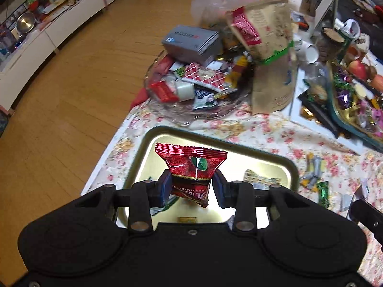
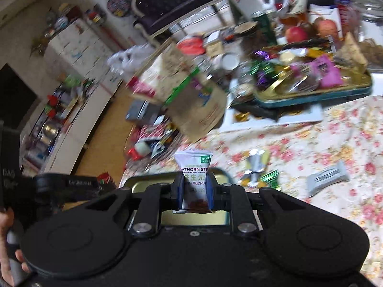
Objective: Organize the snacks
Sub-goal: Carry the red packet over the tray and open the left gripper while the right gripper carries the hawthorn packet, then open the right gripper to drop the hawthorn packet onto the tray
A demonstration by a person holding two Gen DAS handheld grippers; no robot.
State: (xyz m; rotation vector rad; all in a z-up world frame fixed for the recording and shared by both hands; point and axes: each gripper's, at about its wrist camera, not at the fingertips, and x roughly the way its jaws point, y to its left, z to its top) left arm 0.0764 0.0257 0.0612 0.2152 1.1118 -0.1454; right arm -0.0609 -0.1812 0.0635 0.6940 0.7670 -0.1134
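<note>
Floral-clothed table (image 1: 263, 129) crowded with snack containers

On its pink-flowered cloth rest a gold metal tray (image 1: 290, 165), a clear glass bowl (image 1: 191, 117), a brown paper bag (image 1: 273, 88) and scattered small wrappers (image 1: 313, 172).

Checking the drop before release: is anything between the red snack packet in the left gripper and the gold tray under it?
Nothing visible. The red snack packet hangs in the left gripper directly over bare gold tray; a small patterned packet lies off to the right.
</note>
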